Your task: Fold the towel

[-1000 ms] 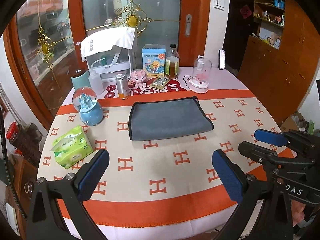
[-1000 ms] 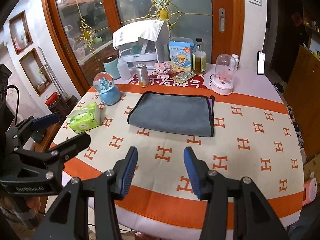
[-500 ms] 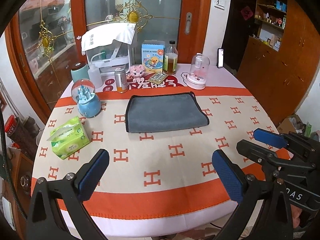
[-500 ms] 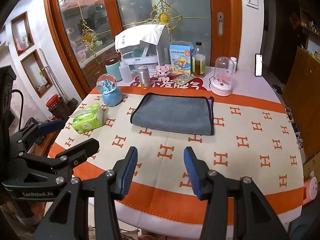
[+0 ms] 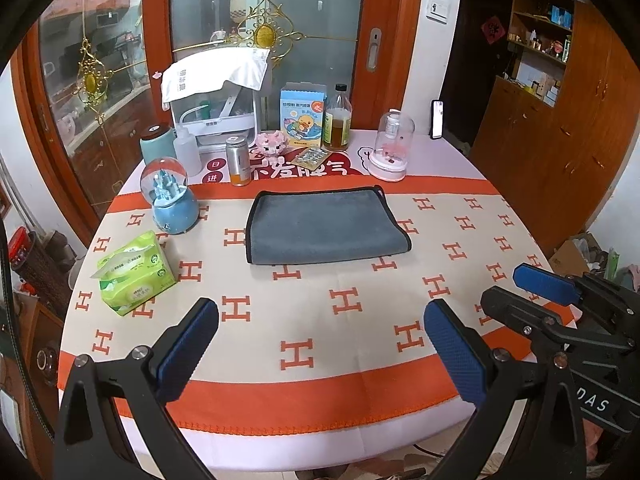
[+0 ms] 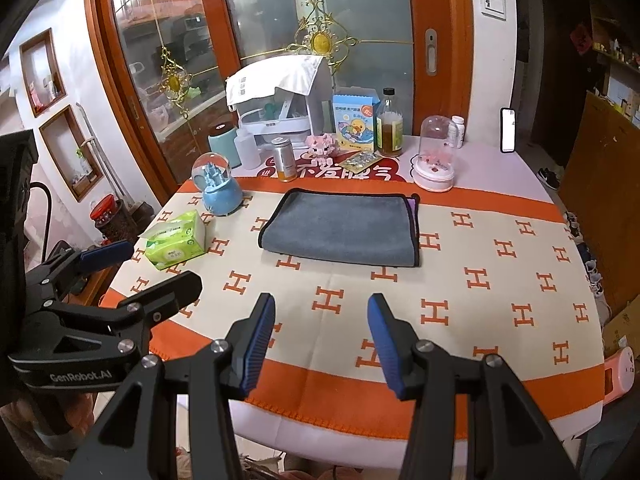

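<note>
A grey towel (image 5: 324, 226) with black edging lies folded flat on the round table, past its middle. It also shows in the right wrist view (image 6: 340, 228), with a purple corner at its far right. My left gripper (image 5: 320, 348) is open and empty, held back over the table's near edge. My right gripper (image 6: 322, 340) is open and empty, also over the near edge. Each gripper shows in the other's view: the right one (image 5: 532, 292) at the right, the left one (image 6: 136, 272) at the left.
A green tissue pack (image 5: 134, 274) and a blue snow globe (image 5: 172, 200) stand left of the towel. Behind it are a metal can (image 5: 239, 160), a bottle (image 5: 338, 120), a glass dome (image 5: 392, 148) and a white rack (image 5: 218, 100). The tablecloth (image 5: 348, 312) has orange H marks.
Both grippers have pulled back and up from the table, so the towel looks farther away. The towel has not moved. Both stay open.
</note>
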A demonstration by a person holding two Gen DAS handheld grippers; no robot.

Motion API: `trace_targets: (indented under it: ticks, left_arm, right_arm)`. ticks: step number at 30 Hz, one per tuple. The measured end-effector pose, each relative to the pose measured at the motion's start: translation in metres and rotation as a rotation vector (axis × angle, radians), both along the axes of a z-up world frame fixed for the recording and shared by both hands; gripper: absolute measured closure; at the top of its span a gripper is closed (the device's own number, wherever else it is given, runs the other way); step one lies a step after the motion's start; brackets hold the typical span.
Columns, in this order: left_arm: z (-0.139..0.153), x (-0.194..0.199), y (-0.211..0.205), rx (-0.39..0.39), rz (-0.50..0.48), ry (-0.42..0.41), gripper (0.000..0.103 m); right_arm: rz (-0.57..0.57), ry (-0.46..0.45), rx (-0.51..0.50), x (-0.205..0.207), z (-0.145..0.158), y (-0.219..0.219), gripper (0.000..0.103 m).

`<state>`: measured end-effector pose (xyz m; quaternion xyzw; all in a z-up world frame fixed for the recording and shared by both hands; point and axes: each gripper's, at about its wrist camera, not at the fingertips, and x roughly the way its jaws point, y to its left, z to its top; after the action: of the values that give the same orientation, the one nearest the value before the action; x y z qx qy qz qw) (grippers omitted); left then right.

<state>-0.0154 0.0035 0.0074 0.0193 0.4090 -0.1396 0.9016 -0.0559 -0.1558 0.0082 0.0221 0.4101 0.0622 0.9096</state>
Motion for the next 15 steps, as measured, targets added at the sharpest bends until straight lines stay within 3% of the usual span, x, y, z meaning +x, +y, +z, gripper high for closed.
trace_targets:
  ticks: [15]
  left_arm:
    - [0.0006,-0.007,-0.0037,0.003,0.012,0.005,0.001]
  right_arm:
    - [0.001,-0.001,0.001,-0.0021,0.0004,-0.002,0.055]
